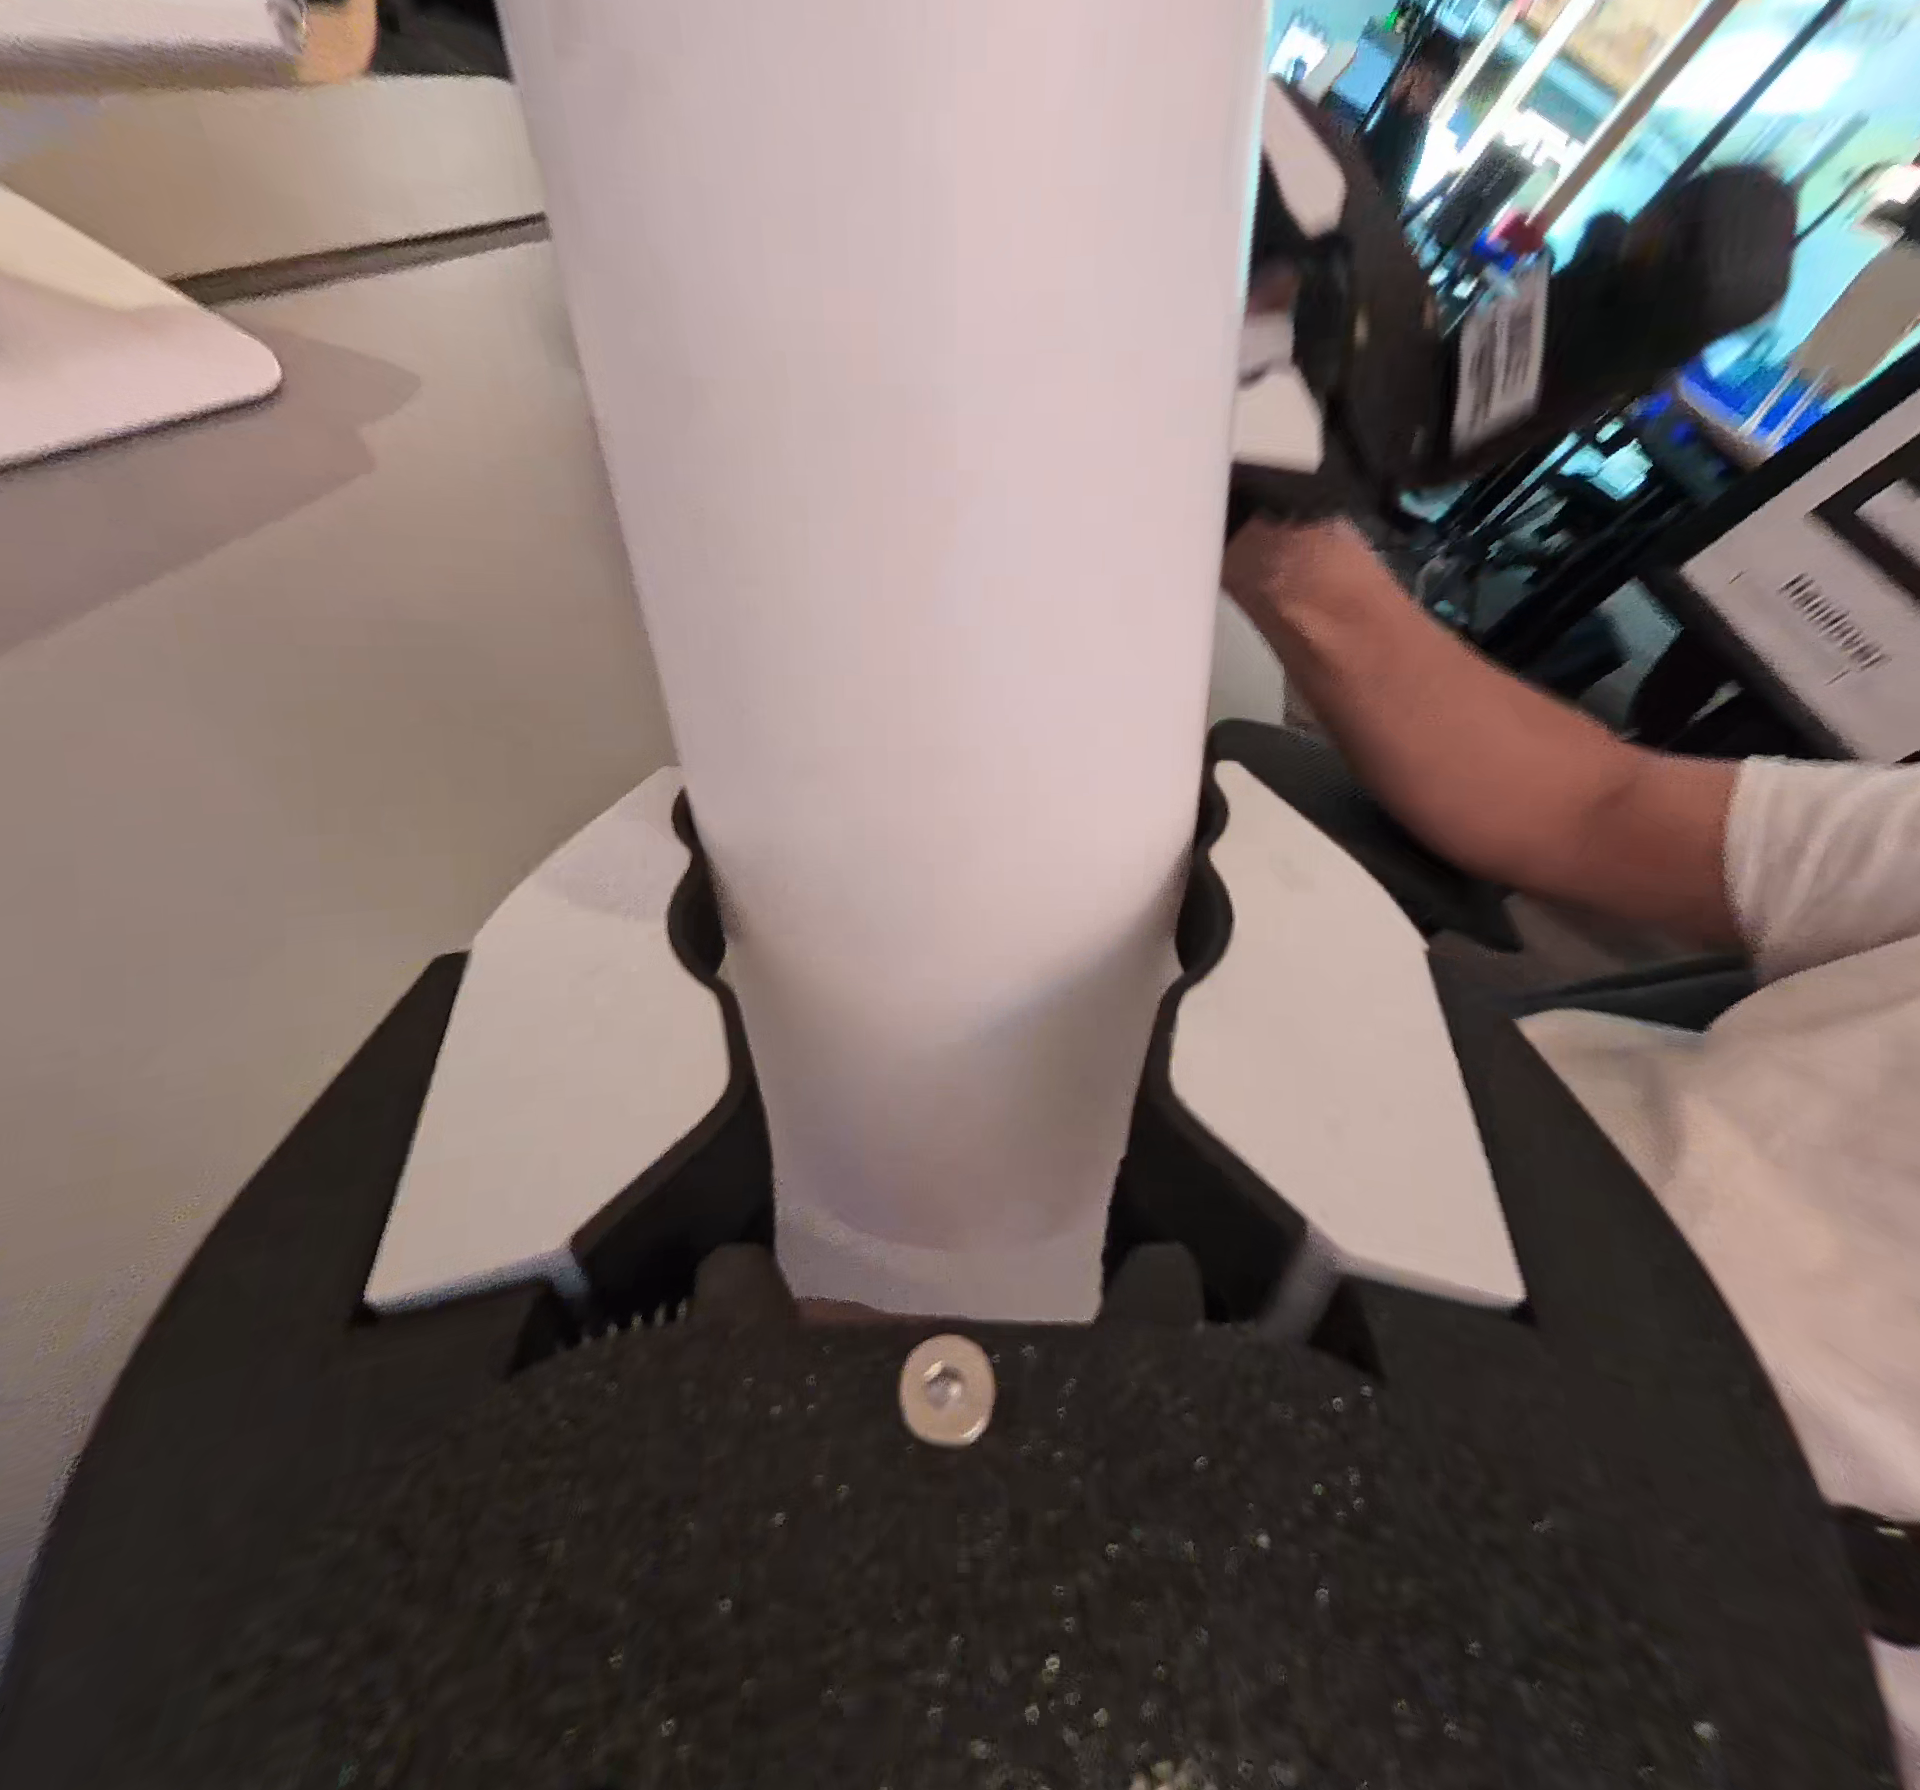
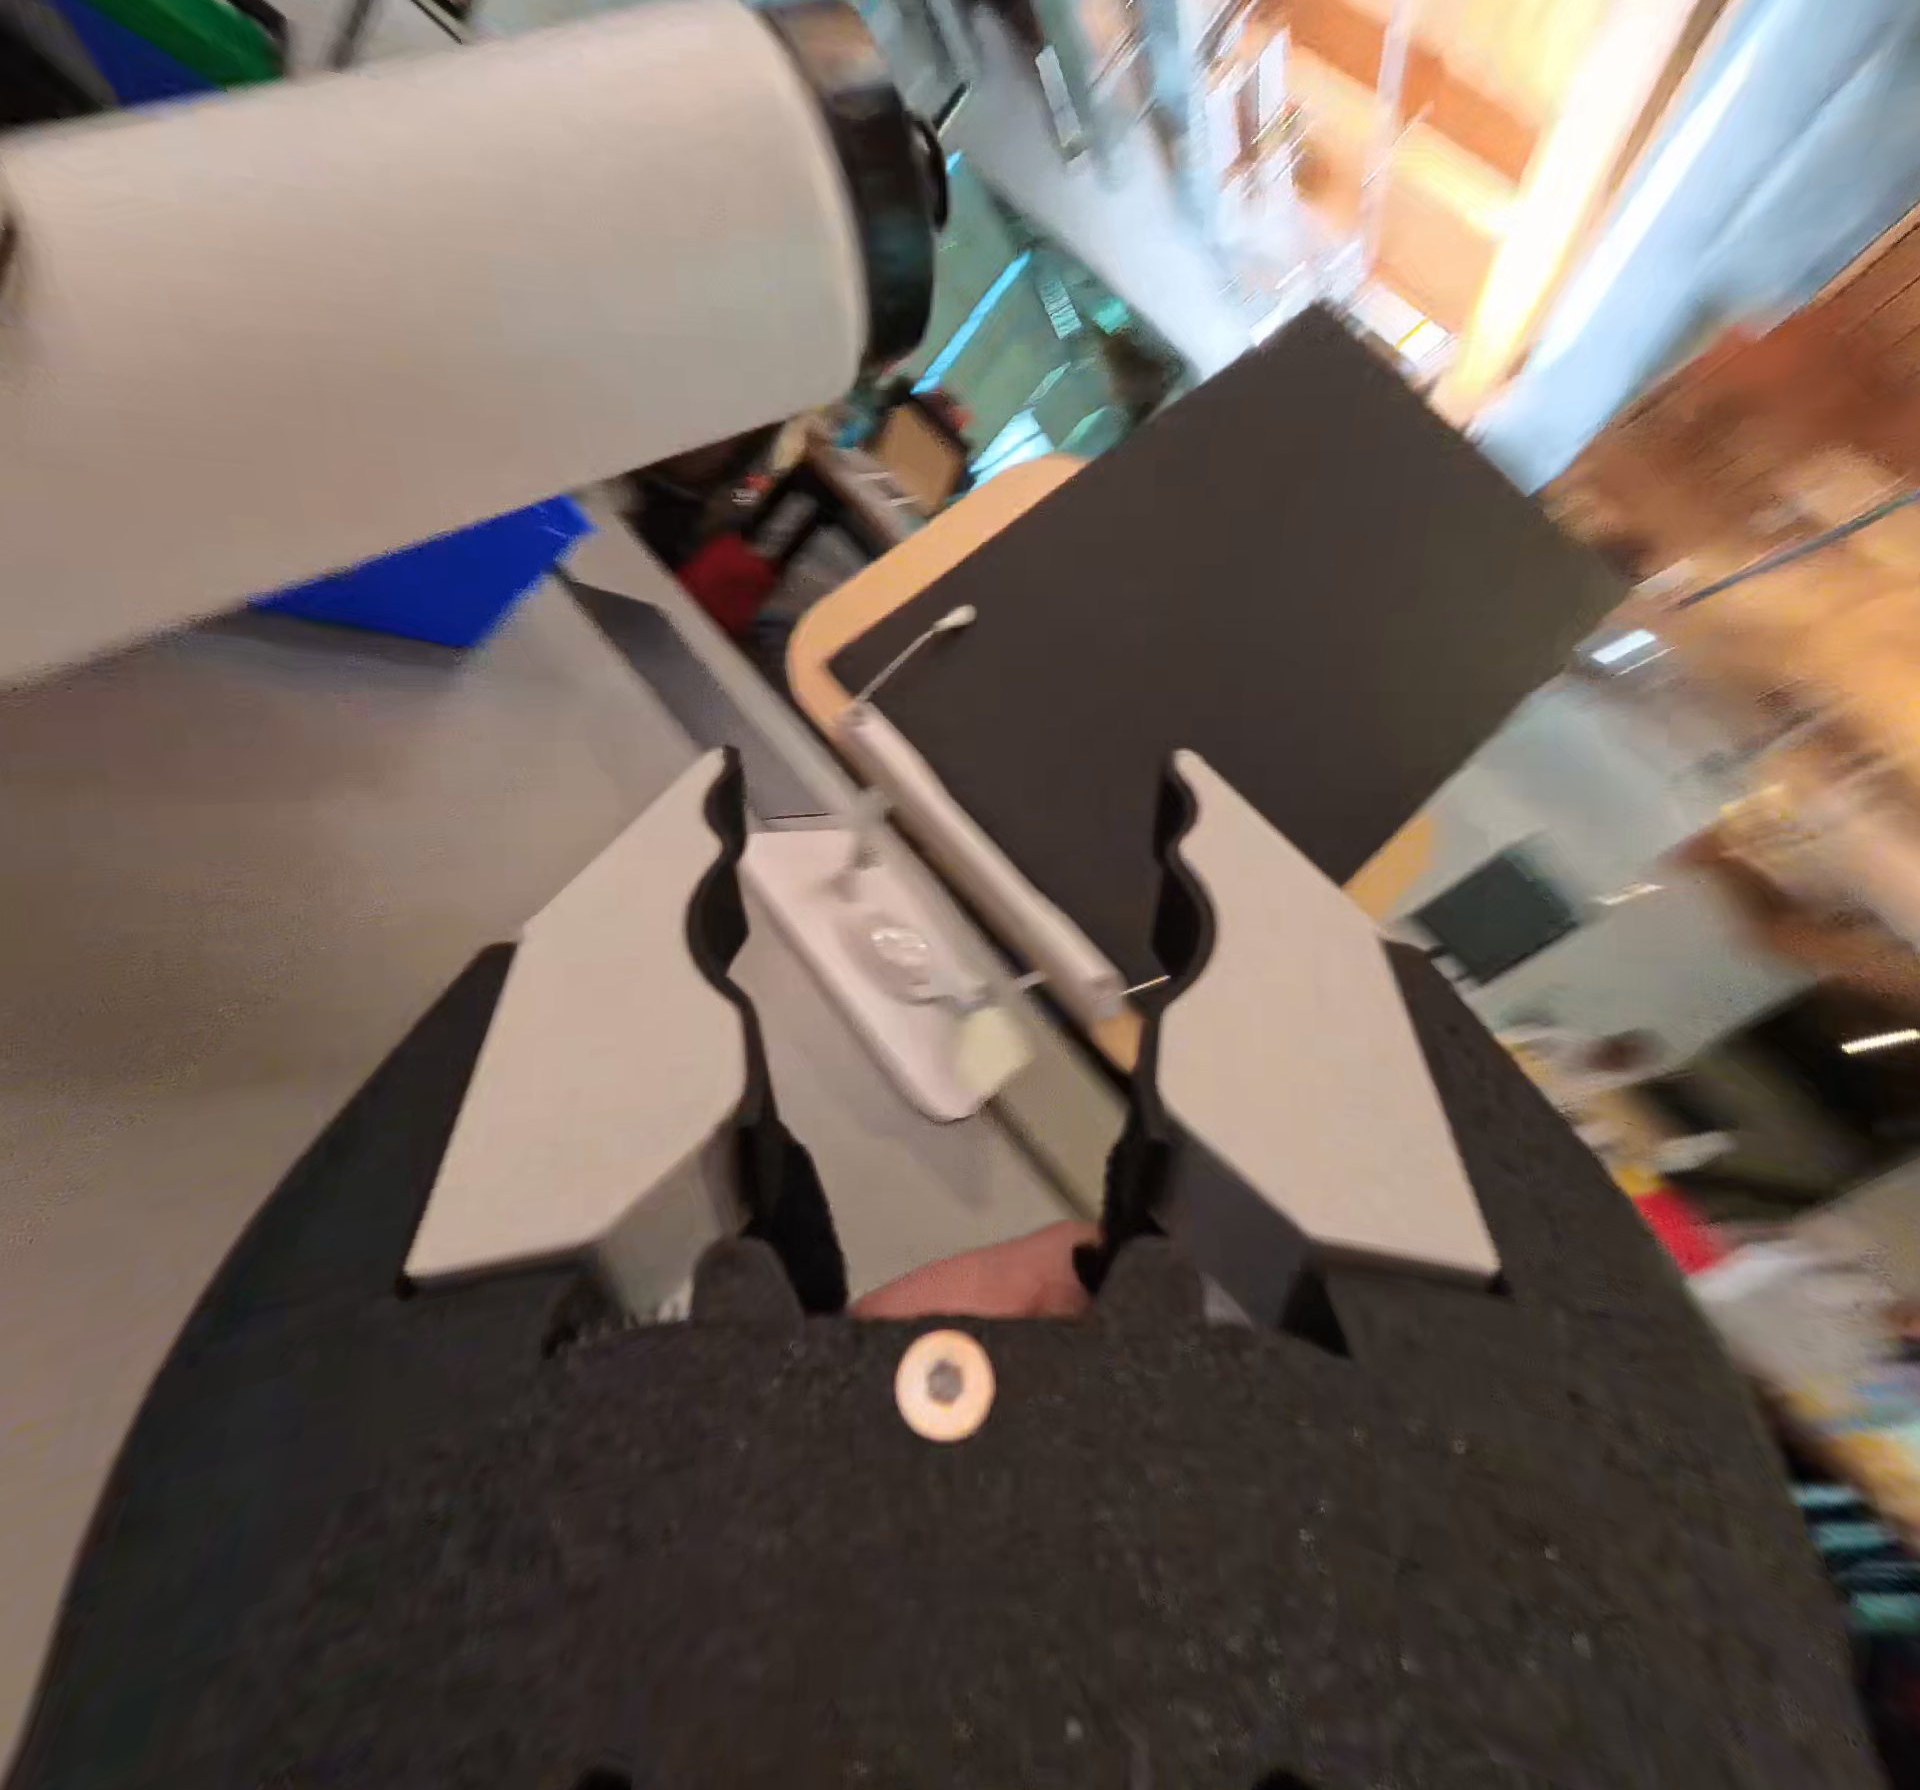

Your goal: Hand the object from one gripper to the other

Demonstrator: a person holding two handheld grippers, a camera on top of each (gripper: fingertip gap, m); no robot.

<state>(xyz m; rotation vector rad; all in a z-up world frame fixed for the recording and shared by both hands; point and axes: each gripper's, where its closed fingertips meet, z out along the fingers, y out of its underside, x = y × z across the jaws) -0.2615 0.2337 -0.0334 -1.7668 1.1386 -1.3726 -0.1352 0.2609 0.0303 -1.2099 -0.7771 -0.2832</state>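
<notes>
The white bottle filled the centre of the left wrist view, its base clamped in your left gripper. In the right wrist view it crossed the upper left, black cap pointing right. Your right gripper stood apart and empty, aimed below it. By this, one gripper held the bottle; whether the transfer was done or pending couldn't be told.

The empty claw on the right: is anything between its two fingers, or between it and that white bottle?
Nothing is gripped. In the right wrist view the right claw gapes open, with only open air up to the white bottle at upper left.
</notes>
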